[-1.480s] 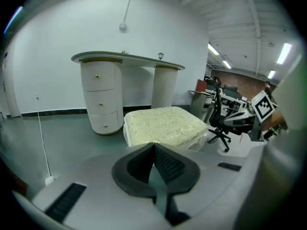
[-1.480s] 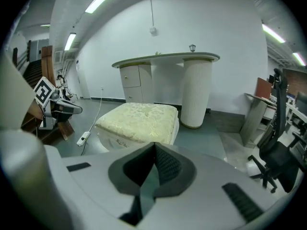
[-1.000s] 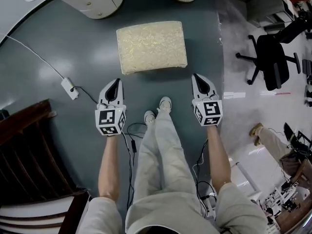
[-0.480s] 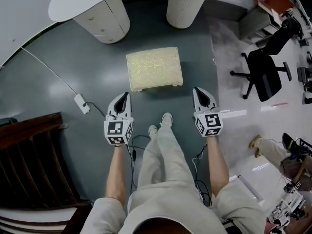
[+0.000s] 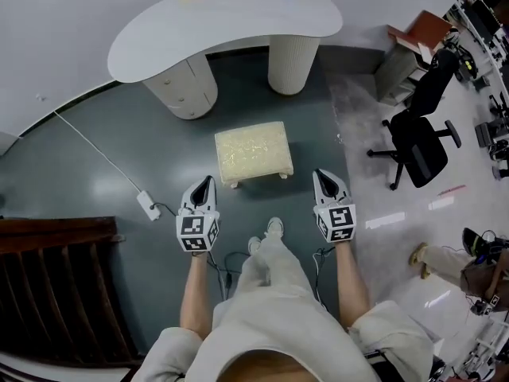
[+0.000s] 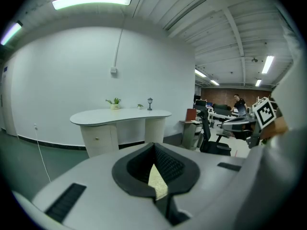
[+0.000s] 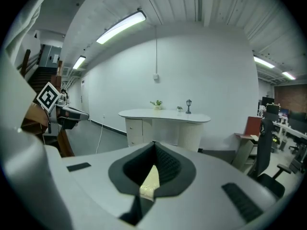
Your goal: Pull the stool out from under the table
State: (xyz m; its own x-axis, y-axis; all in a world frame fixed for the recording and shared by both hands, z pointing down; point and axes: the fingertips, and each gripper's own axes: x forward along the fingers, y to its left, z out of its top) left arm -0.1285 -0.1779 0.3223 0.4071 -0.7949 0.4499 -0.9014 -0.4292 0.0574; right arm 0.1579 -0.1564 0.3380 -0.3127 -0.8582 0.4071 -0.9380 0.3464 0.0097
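White wall (image 5: 48,22), grey-green floor (image 5: 103,165), black office chair (image 5: 417,150), wooden staircase (image 5: 56,293).

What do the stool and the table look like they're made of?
Stool: seemingly padded, covered in pale yellow fabric with a faint woven pattern, matte; small light feet show at its near edge. Table: smooth white top with a soft sheen, likely painted or laminated board; its round leg looks finely ribbed.

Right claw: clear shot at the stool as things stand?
Likely yes. The stool stands on open floor, clear of the table, with nothing between it and the right claw. That claw is shut, though.
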